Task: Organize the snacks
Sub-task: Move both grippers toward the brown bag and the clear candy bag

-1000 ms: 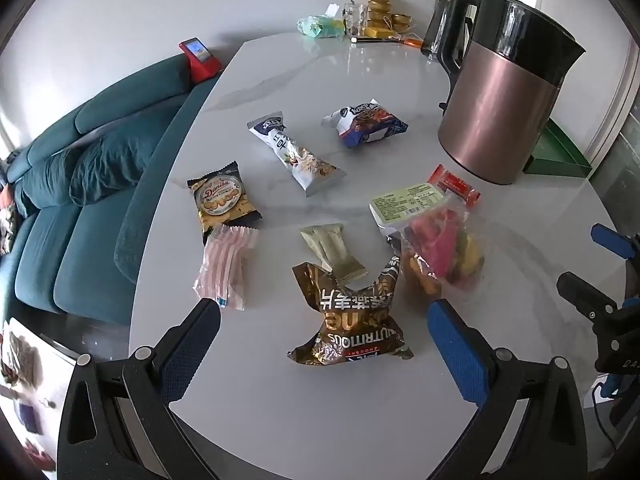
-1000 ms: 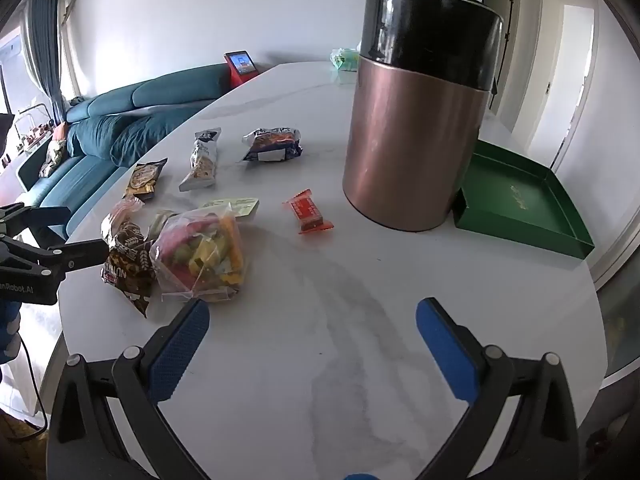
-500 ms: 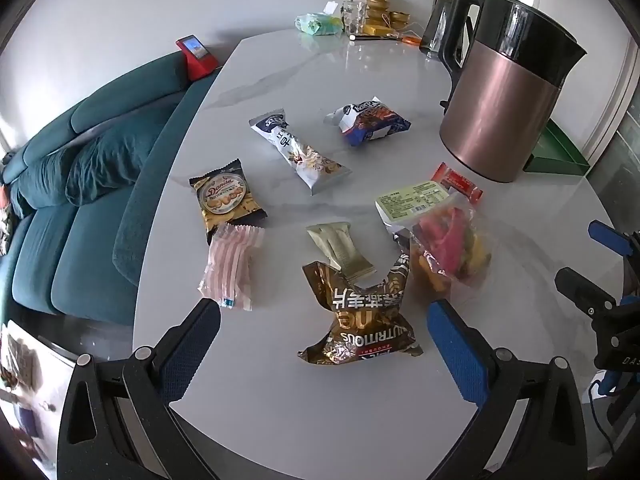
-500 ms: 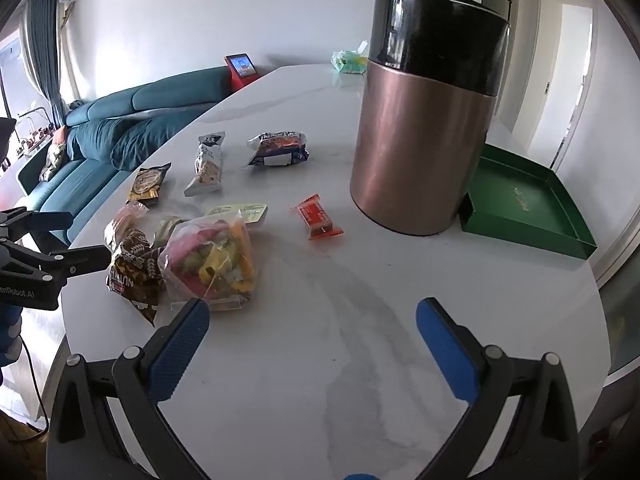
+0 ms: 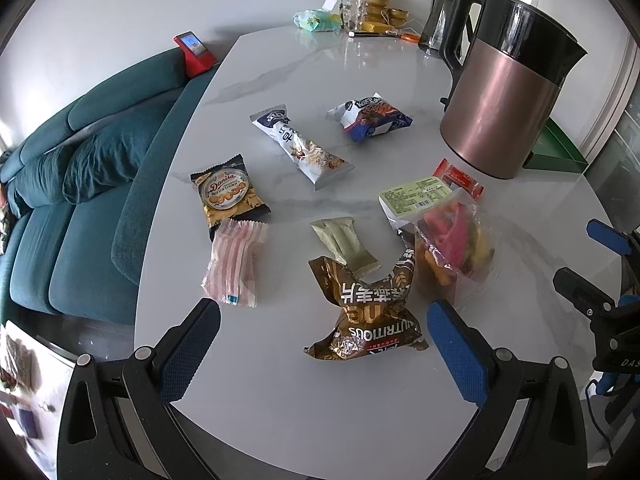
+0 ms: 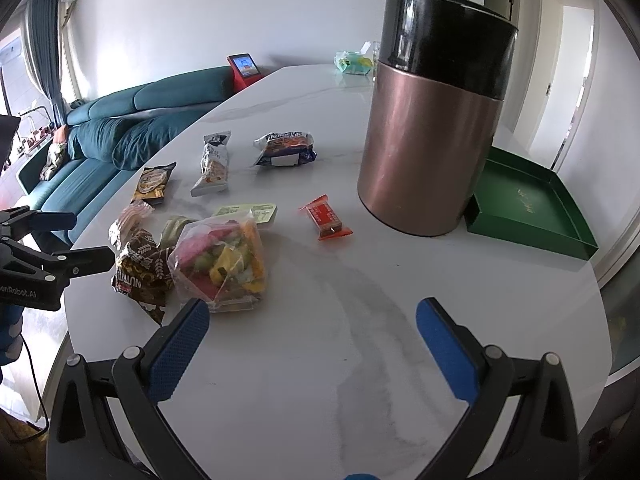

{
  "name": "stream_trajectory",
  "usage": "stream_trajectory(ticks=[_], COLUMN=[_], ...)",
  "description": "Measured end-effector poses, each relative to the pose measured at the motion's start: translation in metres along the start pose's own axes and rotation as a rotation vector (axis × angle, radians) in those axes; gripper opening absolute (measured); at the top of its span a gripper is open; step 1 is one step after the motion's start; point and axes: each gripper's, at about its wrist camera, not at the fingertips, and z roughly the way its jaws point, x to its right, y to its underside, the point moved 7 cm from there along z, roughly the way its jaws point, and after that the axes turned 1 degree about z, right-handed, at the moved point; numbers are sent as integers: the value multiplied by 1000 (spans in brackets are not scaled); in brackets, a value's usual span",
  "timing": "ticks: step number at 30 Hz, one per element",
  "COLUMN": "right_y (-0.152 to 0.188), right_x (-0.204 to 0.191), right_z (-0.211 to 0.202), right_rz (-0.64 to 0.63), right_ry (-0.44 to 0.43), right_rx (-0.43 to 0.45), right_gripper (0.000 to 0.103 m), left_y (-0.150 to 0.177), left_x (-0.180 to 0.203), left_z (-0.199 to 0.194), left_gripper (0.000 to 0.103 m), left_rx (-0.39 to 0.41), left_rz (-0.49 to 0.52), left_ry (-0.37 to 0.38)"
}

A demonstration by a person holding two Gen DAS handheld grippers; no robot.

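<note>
Several snack packs lie loose on the white marble table [image 5: 304,408]. A crumpled brown bag [image 5: 370,312] sits just ahead of my open left gripper [image 5: 323,344]. Beside it lie a clear bag of colourful snacks [image 5: 448,240], a small olive sachet [image 5: 345,244], a pink striped pack [image 5: 236,266], a black cookie pack [image 5: 228,196], a long white bar [image 5: 302,146], a blue pack [image 5: 370,118] and a red bar [image 5: 459,178]. My right gripper [image 6: 308,336] is open over bare table, its left finger near the clear bag [image 6: 222,260]. A green tray [image 6: 528,206] stands behind the kettle.
A tall copper and black kettle [image 5: 506,92] stands at the right of the table, in front of the green tray [image 5: 558,150]. Cups, tissues and small items [image 5: 356,18] crowd the far end. A teal sofa [image 5: 68,184] runs along the table's left side.
Both grippers have drawn slightly back and to the left, so the snacks appear a little farther right in each view. Nothing on the table has moved. Both stay open.
</note>
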Motion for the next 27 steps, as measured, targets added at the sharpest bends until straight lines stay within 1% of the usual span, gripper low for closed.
stream_trajectory(ticks=[27], right_y=[-7], right_x=[-8], right_z=[-3], right_rz=[-9], right_ry=[0], right_rx=[24], right_gripper=[103], left_y=[-4], left_x=[-7], left_z=[-3], left_gripper=[102], left_rx=[2], left_rz=[-5], left_ry=[18])
